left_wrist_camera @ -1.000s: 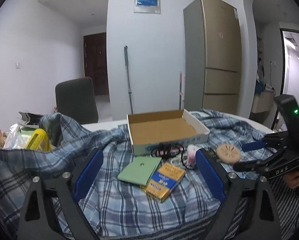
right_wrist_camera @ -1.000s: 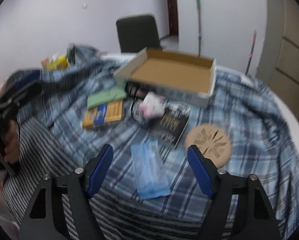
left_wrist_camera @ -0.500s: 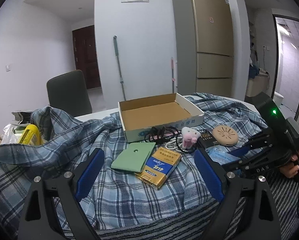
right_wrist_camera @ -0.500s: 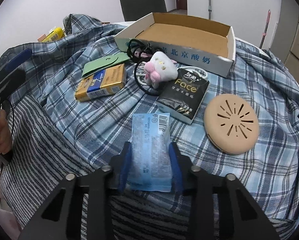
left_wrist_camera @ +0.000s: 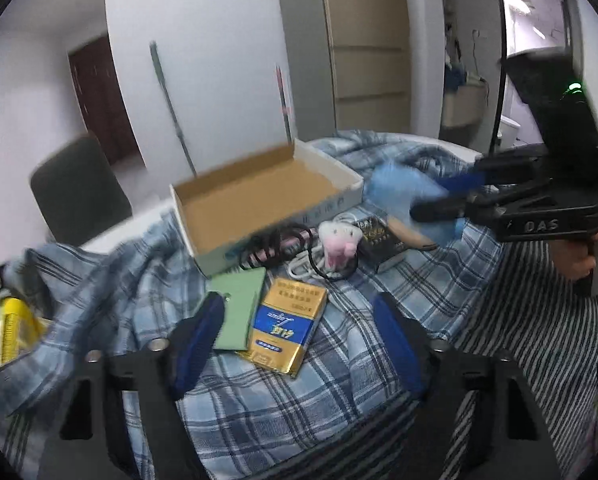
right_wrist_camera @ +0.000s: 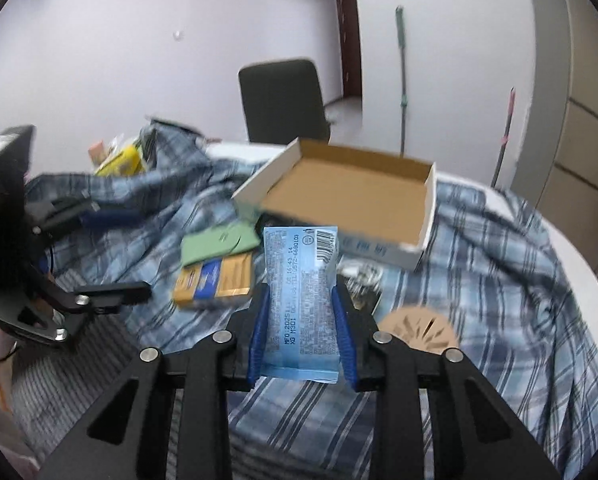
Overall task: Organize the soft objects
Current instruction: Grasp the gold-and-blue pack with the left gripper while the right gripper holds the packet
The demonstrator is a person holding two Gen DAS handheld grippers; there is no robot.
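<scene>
Right wrist view: the right gripper (right_wrist_camera: 302, 336) has its blue fingers (right_wrist_camera: 258, 332) closed on the long sides of a blue packet (right_wrist_camera: 301, 304), held off the bench with its printed face up and its far end pointing at the cardboard box (right_wrist_camera: 351, 196). The left wrist view shows the same packet as a blurred blue shape (left_wrist_camera: 403, 196) in that gripper, just right of the box (left_wrist_camera: 267, 196). My reading is that the carry step is in hand; the next move calls for bringing the packet over the box's near wall and opening the fingers above its bare brown floor, where nothing lies yet. The left gripper (left_wrist_camera: 299, 344) hangs low over the plaid cloth (left_wrist_camera: 283, 408) with its fingers (left_wrist_camera: 197, 340) wide apart, holding nothing, a green pouch (left_wrist_camera: 239, 308) and gold-and-blue pack (left_wrist_camera: 285, 328) just ahead of them. Beyond lie a pink plush (left_wrist_camera: 339, 240) on tangled cables (left_wrist_camera: 283, 240), a black pack (left_wrist_camera: 379, 236) and, in the right wrist view, a tan disc (right_wrist_camera: 419, 330), all near the box.
</scene>
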